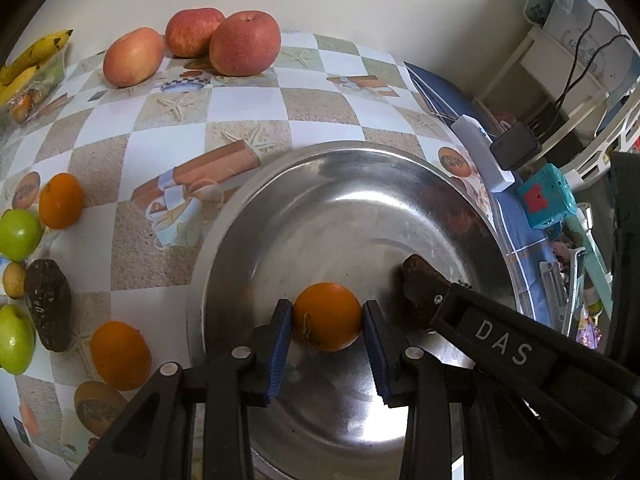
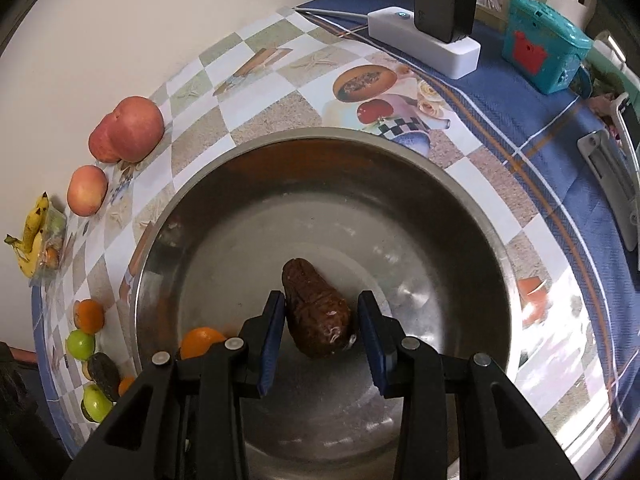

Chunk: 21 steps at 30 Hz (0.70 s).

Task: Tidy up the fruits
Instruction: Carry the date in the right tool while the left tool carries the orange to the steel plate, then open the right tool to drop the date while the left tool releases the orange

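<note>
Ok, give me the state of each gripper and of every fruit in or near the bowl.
Left gripper: shut on orange, over the bowl.
Right gripper: around the avocado, a small gap shows on each side.
Bowl: holds the avocado only, the orange not yet released.
Apples: on the table, outside the bowl.
Second avocado: on the table.

The bag point(image 1: 36, 88) beside the bananas point(image 1: 30, 58) holds small, perhaps orange, unidentifiable items.
</note>
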Tool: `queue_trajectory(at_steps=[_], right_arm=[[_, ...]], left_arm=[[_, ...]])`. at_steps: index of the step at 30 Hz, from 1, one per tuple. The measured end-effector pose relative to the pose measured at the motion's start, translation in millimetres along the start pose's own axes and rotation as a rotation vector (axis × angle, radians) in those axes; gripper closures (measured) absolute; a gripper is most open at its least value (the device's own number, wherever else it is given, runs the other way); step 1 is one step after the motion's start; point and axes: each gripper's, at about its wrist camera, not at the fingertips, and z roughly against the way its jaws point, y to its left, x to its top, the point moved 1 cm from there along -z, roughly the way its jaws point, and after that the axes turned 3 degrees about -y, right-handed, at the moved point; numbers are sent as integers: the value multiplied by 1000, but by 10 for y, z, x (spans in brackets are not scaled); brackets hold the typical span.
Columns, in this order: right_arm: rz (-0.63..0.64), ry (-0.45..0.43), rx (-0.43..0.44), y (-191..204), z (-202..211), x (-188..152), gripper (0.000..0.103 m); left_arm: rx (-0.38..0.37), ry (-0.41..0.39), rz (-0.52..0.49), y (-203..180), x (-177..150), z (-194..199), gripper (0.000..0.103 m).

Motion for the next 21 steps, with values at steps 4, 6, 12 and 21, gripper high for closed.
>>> queue_trajectory(at_steps=[4, 6, 12, 21], right_arm=[[16, -9, -6, 34, 72, 18, 62], [28, -26, -14, 41, 157, 32, 59], [45, -95, -14, 100, 435, 62, 59], [62, -117, -12, 169, 509, 31, 59]], left_arm=[[-8, -16, -9, -15, 23, 68, 58], [-6, -36, -26, -37, 40, 155, 56], [24, -72, -77, -116, 72, 371, 55], [160, -82, 1, 210, 117, 614, 55]])
